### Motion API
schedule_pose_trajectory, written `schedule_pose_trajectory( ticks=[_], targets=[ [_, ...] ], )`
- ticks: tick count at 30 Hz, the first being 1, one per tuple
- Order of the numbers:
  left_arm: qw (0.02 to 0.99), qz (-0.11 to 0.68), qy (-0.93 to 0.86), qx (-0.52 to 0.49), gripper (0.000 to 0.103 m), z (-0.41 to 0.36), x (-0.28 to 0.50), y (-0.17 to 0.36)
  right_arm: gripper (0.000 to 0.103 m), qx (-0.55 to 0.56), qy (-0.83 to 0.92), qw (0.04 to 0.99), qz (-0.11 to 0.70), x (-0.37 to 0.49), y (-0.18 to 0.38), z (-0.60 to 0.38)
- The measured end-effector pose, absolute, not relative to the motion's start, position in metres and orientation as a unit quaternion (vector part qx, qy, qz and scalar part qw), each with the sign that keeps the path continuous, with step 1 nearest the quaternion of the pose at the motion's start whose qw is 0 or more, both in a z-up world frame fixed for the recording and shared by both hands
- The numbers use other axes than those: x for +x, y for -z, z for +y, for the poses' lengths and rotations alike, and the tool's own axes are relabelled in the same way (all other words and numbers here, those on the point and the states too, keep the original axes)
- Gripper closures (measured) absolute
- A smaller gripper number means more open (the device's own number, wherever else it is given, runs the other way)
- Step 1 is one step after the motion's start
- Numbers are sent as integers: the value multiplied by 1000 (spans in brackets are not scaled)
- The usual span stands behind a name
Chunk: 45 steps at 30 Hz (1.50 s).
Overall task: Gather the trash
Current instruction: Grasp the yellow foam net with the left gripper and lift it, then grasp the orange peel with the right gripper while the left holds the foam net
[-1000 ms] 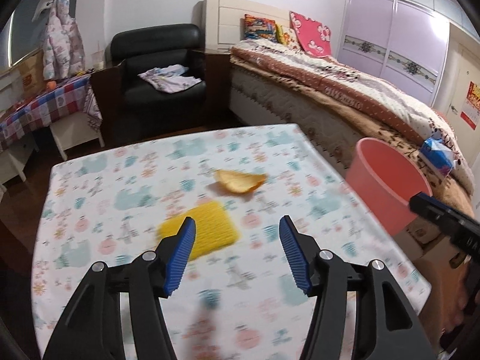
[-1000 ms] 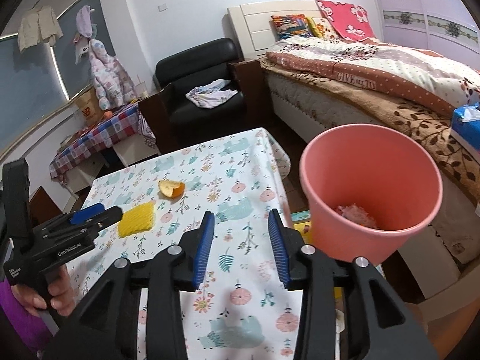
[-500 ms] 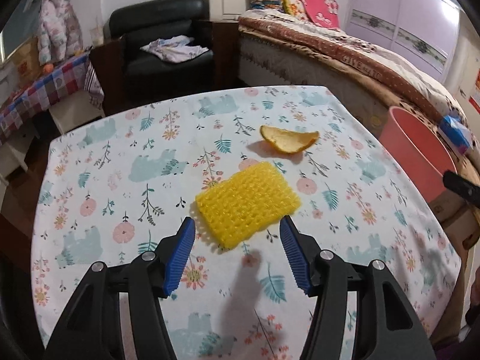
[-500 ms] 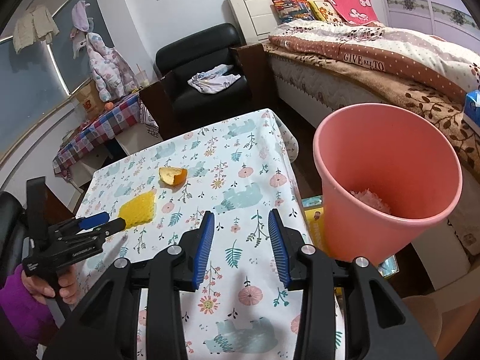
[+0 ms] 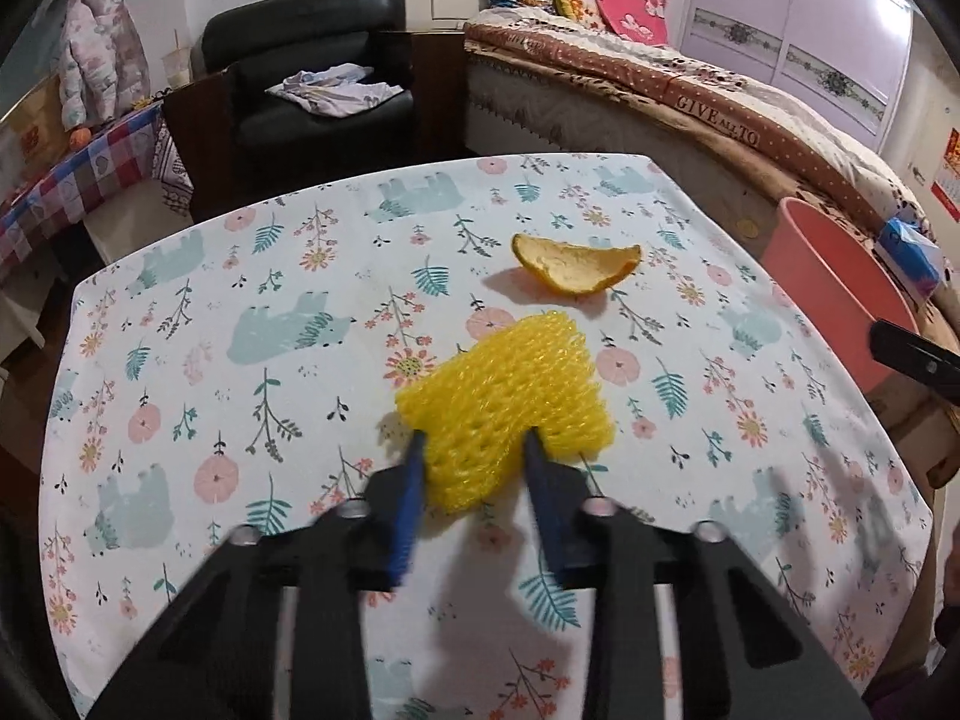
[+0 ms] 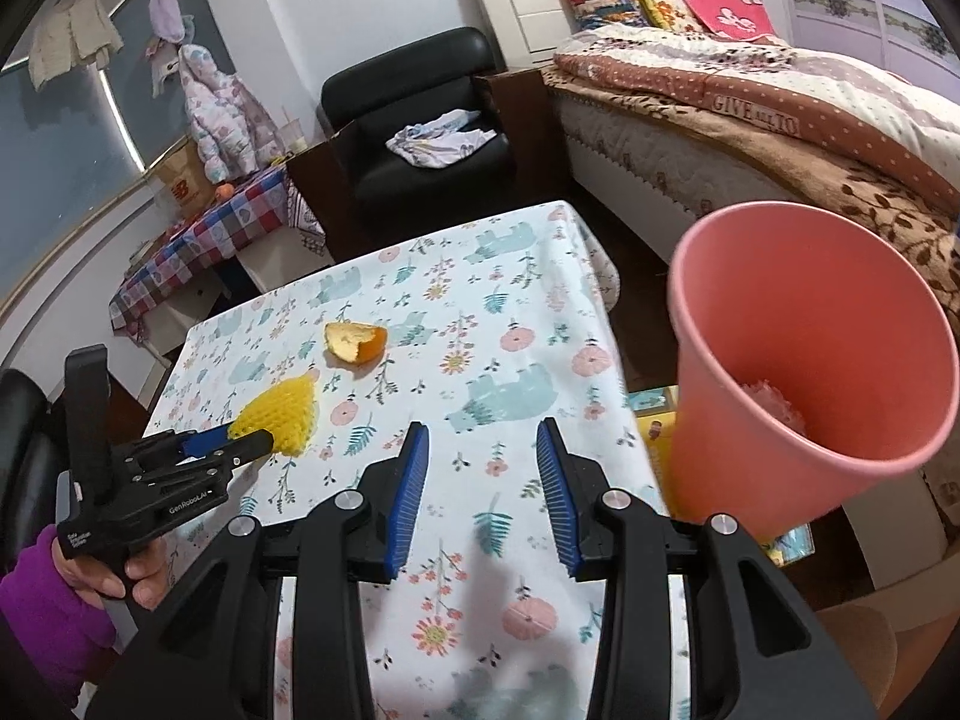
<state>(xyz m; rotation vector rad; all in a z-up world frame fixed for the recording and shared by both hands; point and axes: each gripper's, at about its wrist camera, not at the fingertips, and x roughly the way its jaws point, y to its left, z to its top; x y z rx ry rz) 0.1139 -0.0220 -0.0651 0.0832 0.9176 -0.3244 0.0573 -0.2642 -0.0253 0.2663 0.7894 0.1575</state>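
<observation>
From the left wrist, the left tool point(image 5: 474, 450) had its blue fingers pressed into the near edge of the yellow foam net point(image 5: 510, 402) on the bench point(image 5: 240, 300), grasping it; orange peel point(image 5: 573, 267) lay just beyond. This view caught only the pink bin's point(image 5: 834, 294) rim. From the right wrist, the right tool point(image 6: 483, 468) stood released over the bench, holding nothing, and the bin's point(image 6: 810, 348) inside showed, pale trash point(image 6: 774, 405) at its bottom.

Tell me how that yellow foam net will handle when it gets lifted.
The yellow foam net looks like open mesh, so probably very light and floppy. It likely squashes between the left hand-held gripper pads rather than slipping. Lying flat, it shouldn't roll.
</observation>
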Motion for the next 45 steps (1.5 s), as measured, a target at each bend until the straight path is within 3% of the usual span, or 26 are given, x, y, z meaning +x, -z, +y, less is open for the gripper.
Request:
schedule_pose_trajectory(
  ticks=[5,15,33,37,39,45],
  targets=[
    [887,436,154,14,86,-14,107,59,65,117,-100,909,387,71,25,-244],
    [908,402,115,-2,87,3,86,42,65,119,-140,901,394,113,27,-205],
    [904,411,93,-75,87,44,79,45,65,141,-100,887,428,180,66,-169],
    [904,410,93,-81,87,47,80,45,87,142,-92,885,433,182,70,-167],
    [905,407,93,-84,87,48,79,44,93,144,-92,886,432,180,70,-168],
    [905,407,91,-87,87,50,75,43,96,121,-109,892,421,165,57,-166]
  ],
)
